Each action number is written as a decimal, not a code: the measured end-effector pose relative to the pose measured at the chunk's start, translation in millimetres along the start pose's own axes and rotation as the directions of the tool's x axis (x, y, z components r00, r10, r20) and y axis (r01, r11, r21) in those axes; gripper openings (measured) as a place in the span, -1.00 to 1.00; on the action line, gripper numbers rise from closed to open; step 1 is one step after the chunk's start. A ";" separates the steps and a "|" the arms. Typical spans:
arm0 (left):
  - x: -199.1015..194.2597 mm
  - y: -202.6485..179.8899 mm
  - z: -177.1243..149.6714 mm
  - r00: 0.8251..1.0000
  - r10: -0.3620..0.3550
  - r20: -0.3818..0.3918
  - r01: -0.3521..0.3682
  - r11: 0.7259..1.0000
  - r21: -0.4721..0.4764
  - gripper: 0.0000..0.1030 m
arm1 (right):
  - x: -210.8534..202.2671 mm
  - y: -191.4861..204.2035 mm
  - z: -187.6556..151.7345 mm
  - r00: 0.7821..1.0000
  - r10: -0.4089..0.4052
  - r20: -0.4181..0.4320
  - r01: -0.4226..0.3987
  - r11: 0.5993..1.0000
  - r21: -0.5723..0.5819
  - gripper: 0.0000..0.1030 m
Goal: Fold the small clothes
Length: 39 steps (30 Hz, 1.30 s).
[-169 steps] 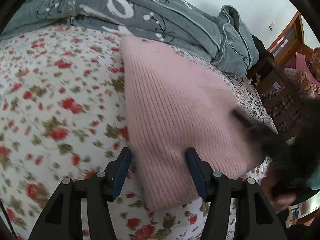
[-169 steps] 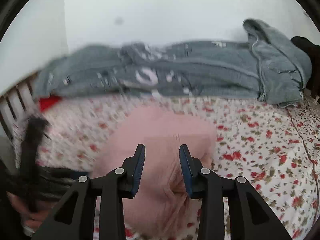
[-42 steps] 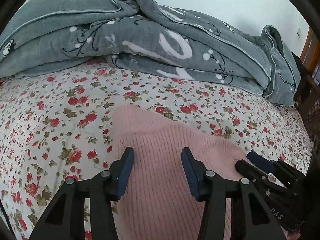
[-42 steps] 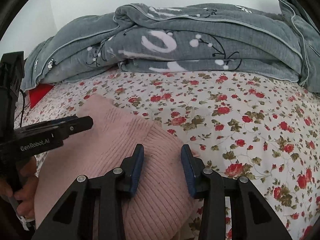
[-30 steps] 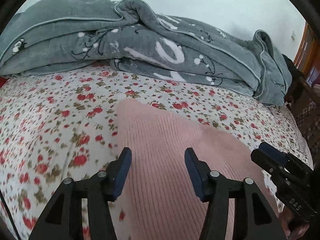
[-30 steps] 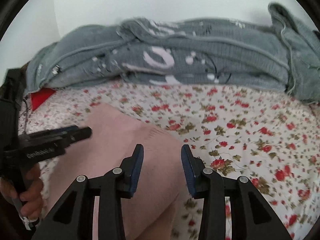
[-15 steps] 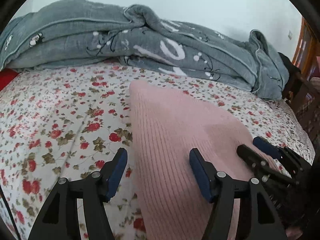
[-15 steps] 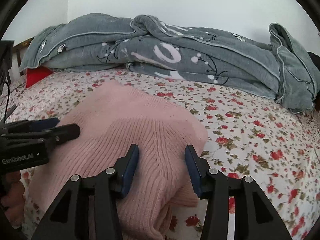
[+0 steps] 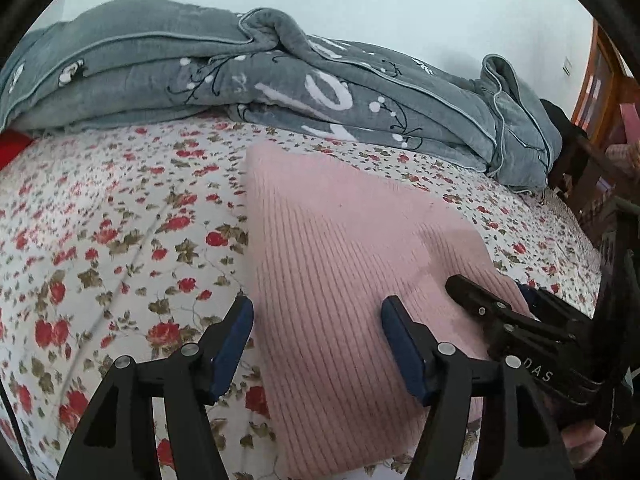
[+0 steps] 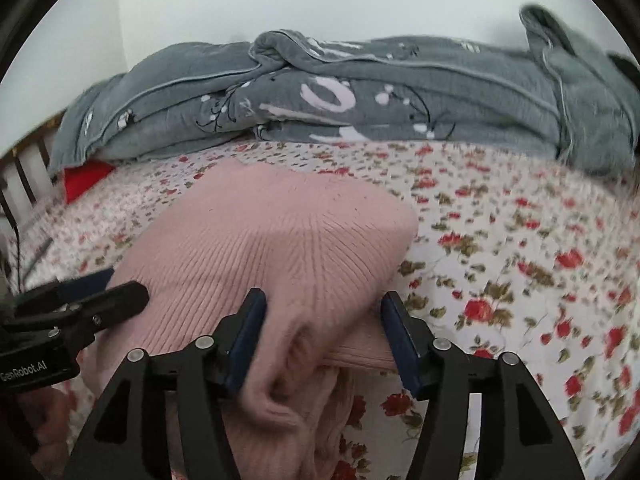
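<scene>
Flowered bedsheet (image 9: 120, 216) with a folded pink sweater (image 9: 340, 280) lying mid-bed.
Left gripper (image 9: 316, 344) and right gripper (image 10: 322, 336) straddle its near edge, jaws opening, unclamped; bare sheet both sides, grey blanket (image 9: 280, 88) behind.

A folded pink sweater (image 9: 340, 280) lies on the flowered sheet (image 9: 100, 220). The left gripper (image 9: 316, 340) is opening, its jaws over the sweater's near left edge. The right gripper (image 9: 500, 312) rests on the sweater's right side. A grey blanket (image 9: 280, 88) lies behind.
</scene>
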<state>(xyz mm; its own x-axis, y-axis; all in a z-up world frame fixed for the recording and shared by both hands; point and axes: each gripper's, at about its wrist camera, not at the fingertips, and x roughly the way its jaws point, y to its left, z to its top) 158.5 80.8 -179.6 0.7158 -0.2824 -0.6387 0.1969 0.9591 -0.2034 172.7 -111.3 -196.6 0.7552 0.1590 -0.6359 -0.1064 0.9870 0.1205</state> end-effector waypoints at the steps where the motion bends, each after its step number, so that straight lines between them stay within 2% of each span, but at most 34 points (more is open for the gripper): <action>1: 0.5 0.3 0.0 1.000 -0.002 -0.002 0.002 1.000 -0.007 0.28 | 0.4 -0.7 -0.3 1.000 0.004 -0.002 -0.004 1.000 0.007 0.16; 10: -6.7 -4.3 -1.8 1.000 0.010 -0.006 -0.010 1.000 -0.012 0.27 | -15.0 6.5 3.5 0.999 -0.051 -0.002 0.051 0.998 -0.047 0.17; 20: -31.5 -19.3 -19.0 1.000 0.021 -0.019 -0.021 1.000 0.003 0.21 | -47.9 6.5 -2.4 0.998 -0.069 -0.014 0.068 0.996 -0.051 0.16; 27: -66.8 -27.9 -29.7 1.000 0.024 -0.012 -0.024 1.000 -0.011 0.21 | -94.2 1.2 -9.2 0.996 -0.084 0.004 0.084 0.995 -0.047 0.16; 35: -122.0 -50.7 -20.0 1.000 0.023 0.020 -0.023 1.000 -0.014 0.24 | -173.1 -5.0 -1.6 0.993 -0.089 0.072 0.091 0.995 -0.028 0.17; 38: -139.3 -56.2 -19.7 0.998 0.055 0.031 -0.055 0.998 -0.024 0.24 | -201.7 -4.2 1.2 0.990 -0.105 0.094 0.108 0.994 -0.019 0.39; 39: -146.6 -58.9 -20.3 0.997 0.073 0.037 -0.072 0.997 -0.023 0.26 | -207.7 -4.3 1.1 0.989 -0.108 0.099 0.111 0.994 -0.019 0.54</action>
<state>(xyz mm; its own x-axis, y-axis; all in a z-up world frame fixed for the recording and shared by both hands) 28.4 65.3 -89.0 0.7523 -0.2107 -0.6242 0.1295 0.9763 -0.1735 17.0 -148.6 -64.2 0.8224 0.0480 -0.5668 -0.0343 0.9988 0.0347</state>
